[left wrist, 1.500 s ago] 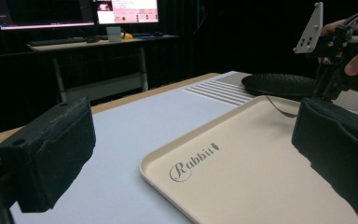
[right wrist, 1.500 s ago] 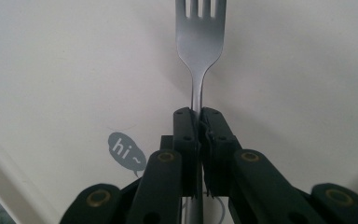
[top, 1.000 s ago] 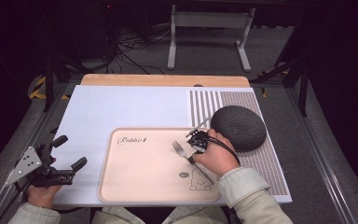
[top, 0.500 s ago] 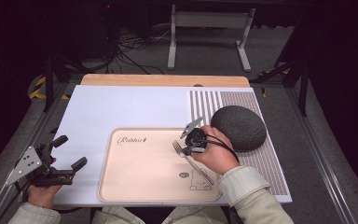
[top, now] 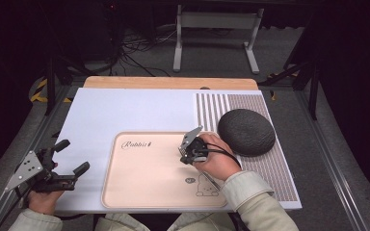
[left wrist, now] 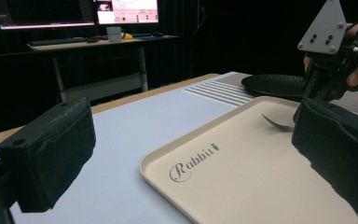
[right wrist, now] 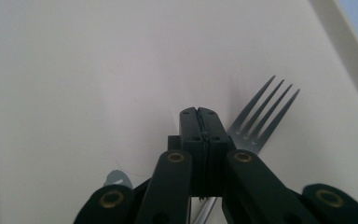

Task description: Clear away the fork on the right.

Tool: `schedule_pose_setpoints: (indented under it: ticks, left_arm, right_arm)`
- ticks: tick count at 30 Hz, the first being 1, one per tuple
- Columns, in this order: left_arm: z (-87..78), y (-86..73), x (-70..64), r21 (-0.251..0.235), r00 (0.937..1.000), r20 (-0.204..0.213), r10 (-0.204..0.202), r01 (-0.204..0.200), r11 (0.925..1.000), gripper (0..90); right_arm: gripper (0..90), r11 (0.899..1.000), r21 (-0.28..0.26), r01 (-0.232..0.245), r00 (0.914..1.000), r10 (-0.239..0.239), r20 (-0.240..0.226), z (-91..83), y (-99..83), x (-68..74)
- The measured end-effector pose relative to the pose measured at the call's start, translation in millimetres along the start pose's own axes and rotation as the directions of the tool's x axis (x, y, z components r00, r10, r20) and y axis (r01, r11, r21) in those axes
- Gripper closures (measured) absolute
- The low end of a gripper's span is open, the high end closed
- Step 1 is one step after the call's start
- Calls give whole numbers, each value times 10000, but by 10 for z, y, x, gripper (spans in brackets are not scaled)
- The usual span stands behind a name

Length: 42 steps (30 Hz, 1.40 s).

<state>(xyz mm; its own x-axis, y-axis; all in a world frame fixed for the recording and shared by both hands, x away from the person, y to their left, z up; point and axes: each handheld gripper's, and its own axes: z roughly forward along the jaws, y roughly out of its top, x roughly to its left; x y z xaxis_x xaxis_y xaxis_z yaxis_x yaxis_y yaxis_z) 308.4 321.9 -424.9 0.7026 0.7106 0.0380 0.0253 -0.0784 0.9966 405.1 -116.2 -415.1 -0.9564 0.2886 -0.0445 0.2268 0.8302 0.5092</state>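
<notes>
The right tongs point(right wrist: 200, 116) are pressed together on the neck of a silver four-tined fork point(right wrist: 261, 121), whose tines fan out beyond the tips just above the cream tray point(top: 144, 178). The tray, printed "Rabbit", lies on the white tabletop point(top: 125, 110) beside a dark round mat point(top: 246, 131). The left tongs point(top: 70, 156) stand spread and bare at the tabletop's left edge.

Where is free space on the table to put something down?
The white mat is bare between the tray and the far wooden edge, and left toward the left gripper. It is crowded around the right gripper, the fork and the dark round pad.
</notes>
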Motion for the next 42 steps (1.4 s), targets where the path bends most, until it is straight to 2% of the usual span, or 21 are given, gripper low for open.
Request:
schedule_pose_setpoints:
  ticks: [6, 11, 23, 34, 42]
  left_arm:
    - [-2, 1, 0, 12, 10000, 9, 12, -12, 10000, 3]
    - [-2, 1, 1, -6, 10000, 3, 17, -17, 10000, 3]
    - [2, 1, -3, -13, 10000, -1, 24, -24, 10000, 3]
    - [-1, 1, -1, -4, 10000, 14, 32, -32, 10000, 3]
    - [4, 0, -3, -7, 10000, 3, 27, -27, 10000, 3]
  right_arm:
    - [900, 9999, 107, 9, 9999, -10, 116, 95, -17, -27]
    - [900, 9999, 123, 29, 9990, -35, 453, 154, -30, -46]
    - [900, 9998, 87, -160, 9986, 155, 507, 183, -47, -78]
    - [900, 9977, 101, -674, 9926, 660, 1022, 142, -118, -182]
    - [900, 9915, 97, -1295, 9808, 1266, 1483, 81, -215, -263]
